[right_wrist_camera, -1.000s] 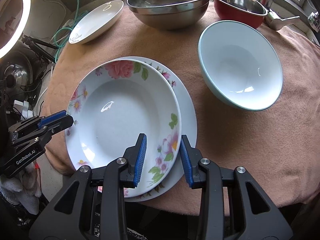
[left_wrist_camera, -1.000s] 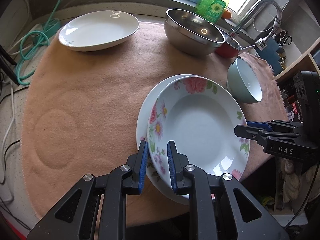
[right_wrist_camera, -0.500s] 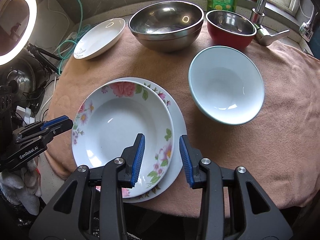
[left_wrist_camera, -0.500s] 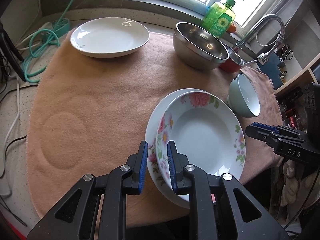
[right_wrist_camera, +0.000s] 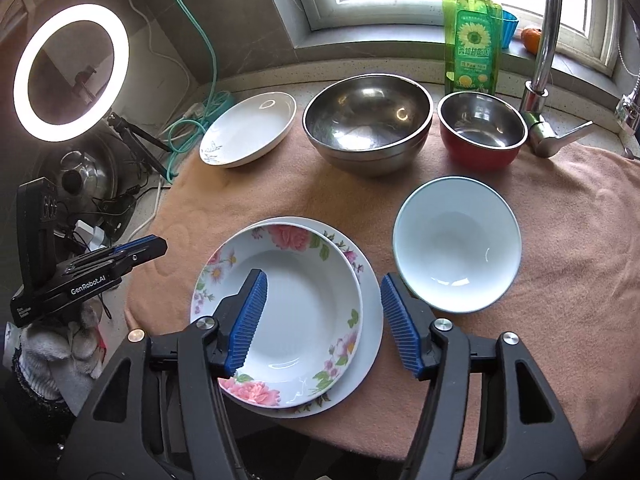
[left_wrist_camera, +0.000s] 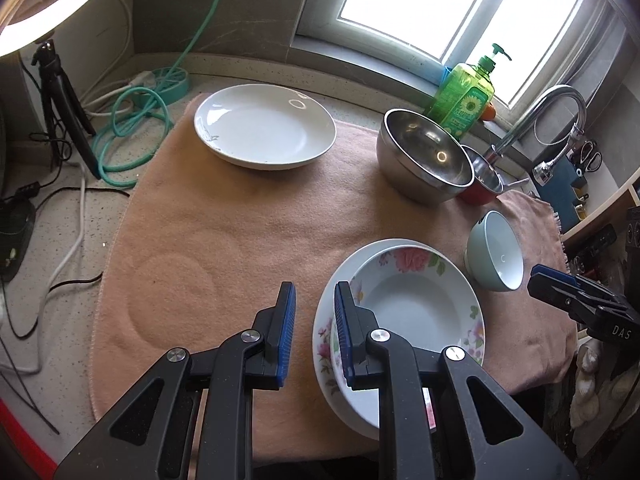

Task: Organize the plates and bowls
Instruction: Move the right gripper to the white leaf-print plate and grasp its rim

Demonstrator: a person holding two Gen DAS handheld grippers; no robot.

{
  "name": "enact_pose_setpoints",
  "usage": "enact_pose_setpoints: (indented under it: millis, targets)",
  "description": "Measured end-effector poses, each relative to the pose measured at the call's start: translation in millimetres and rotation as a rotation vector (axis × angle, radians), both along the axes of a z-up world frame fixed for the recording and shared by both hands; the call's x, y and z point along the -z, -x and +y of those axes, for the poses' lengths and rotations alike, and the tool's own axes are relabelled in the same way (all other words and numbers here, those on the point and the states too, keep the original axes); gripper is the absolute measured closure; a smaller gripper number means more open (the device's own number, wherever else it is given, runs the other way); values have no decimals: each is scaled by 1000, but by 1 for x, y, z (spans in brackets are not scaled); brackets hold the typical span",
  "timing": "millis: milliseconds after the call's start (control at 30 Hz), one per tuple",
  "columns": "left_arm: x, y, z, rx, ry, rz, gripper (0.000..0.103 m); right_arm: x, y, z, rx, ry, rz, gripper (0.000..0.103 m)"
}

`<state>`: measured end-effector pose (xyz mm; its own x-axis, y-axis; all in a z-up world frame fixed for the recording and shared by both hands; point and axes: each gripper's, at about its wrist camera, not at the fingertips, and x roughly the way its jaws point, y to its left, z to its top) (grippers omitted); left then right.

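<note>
A floral deep plate (right_wrist_camera: 296,320) lies stacked on a wider floral plate (right_wrist_camera: 370,304) at the near edge of the pink cloth; the stack also shows in the left wrist view (left_wrist_camera: 416,308). A plain white plate (left_wrist_camera: 264,130) (right_wrist_camera: 250,128) sits at the far left. A pale green bowl (right_wrist_camera: 456,244) (left_wrist_camera: 498,256) stands right of the stack. A large steel bowl (right_wrist_camera: 368,122) (left_wrist_camera: 424,160) and a red bowl (right_wrist_camera: 480,130) stand at the back. My left gripper (left_wrist_camera: 314,332) is open and empty, just left of the stack. My right gripper (right_wrist_camera: 322,320) is open and empty above the stack's near rim.
A green dish soap bottle (right_wrist_camera: 472,32) and a tap (right_wrist_camera: 548,40) stand at the back right. A ring light (right_wrist_camera: 72,74) on a tripod, a teal hose (left_wrist_camera: 136,120) and cables lie left of the cloth (left_wrist_camera: 240,232). The counter edge is close in front.
Both grippers have pulled back and up from the stacked floral plates. The right gripper has opened wider. The left gripper has opened a little and shifted left off the rim.
</note>
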<state>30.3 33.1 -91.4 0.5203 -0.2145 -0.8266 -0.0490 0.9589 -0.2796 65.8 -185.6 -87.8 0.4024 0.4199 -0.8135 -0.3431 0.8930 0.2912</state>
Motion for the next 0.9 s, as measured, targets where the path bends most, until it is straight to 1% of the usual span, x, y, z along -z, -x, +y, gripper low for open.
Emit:
enact_pose_setpoints:
  millis: [133,200,300,467,567,667,767,833,900]
  targets:
    - [-12,-2,7,-39,-41,-42,85,-5,-4,11,-34,77,-34,39]
    - [-17,-5,12,-43,-64,-56,85,-8,-8,19,-62,85,-30,39]
    - [-22,-16,23,-43,-89,-63,84,-13,-15,33,-84,104,-47,39]
    - [-20,-50,48,-1,-108,-67,84,-19,-27,56,-92,107,-78,39]
    - [-17,-75,63,42,-106,-67,84,-22,-37,68,-60,65,-77,39]
    - [-10,-102,76,87,-111,-62,84,-21,-48,74,13,10,-95,39]
    - [-1,-129,92,112,-102,-49,84,-19,-60,86,62,3,-97,39]
    - [5,-145,98,126,-104,-45,84,-18,-70,95,91,-3,-83,39]
    - [11,-160,103,143,-99,-38,84,-12,-81,104,103,-14,-38,39]
